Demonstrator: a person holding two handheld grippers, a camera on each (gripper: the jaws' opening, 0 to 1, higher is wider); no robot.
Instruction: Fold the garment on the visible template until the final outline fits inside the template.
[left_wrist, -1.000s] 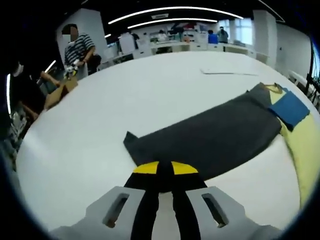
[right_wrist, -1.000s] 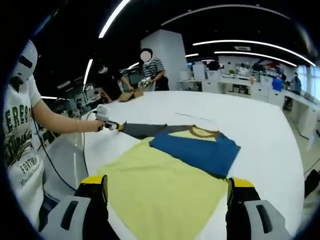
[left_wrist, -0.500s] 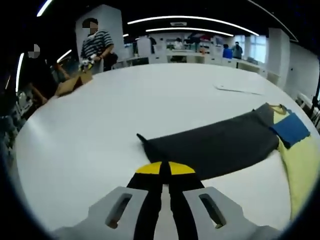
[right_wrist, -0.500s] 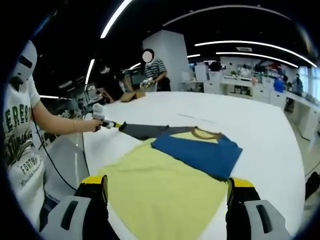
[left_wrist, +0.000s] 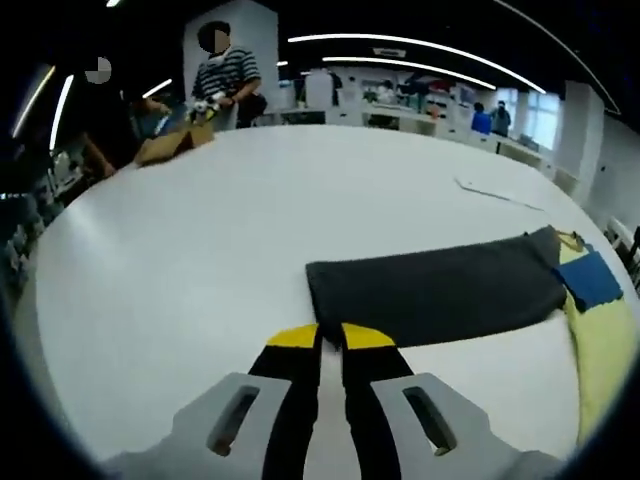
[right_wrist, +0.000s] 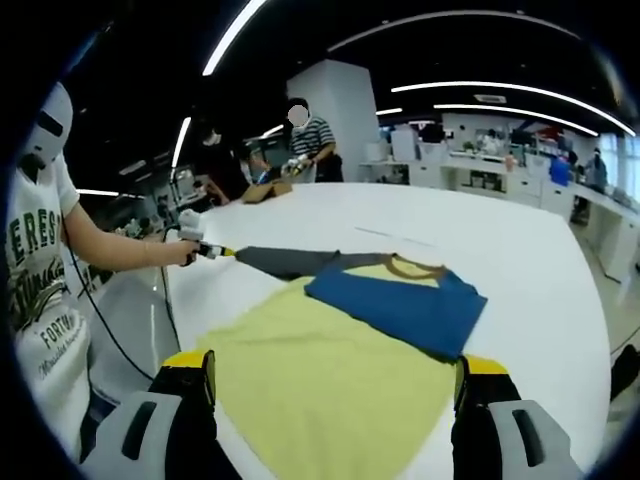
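A T-shirt lies on the white table (left_wrist: 200, 260): yellow body (right_wrist: 330, 350), blue sleeve (right_wrist: 400, 305) folded over it, brown collar (right_wrist: 412, 268), and a dark grey sleeve (left_wrist: 440, 295) stretched flat to the side. My left gripper (left_wrist: 330, 335) is shut on the end of that grey sleeve, at its near corner. In the right gripper view the left gripper (right_wrist: 205, 248) holds the grey sleeve (right_wrist: 290, 262) taut at the table's left edge. My right gripper (right_wrist: 335, 372) hovers open over the near hem of the yellow body, jaws wide apart, holding nothing.
A person in a white printed T-shirt (right_wrist: 40, 260) stands at the left holding the left gripper, a cable (right_wrist: 130, 350) hanging below. Two people work at a cardboard box (left_wrist: 170, 145) on the far edge. A thin paper sheet (left_wrist: 495, 190) lies beyond the shirt.
My left gripper has drawn the grey sleeve outward, so it now lies straighter and flatter with a squared end. The right gripper has stayed put and open.
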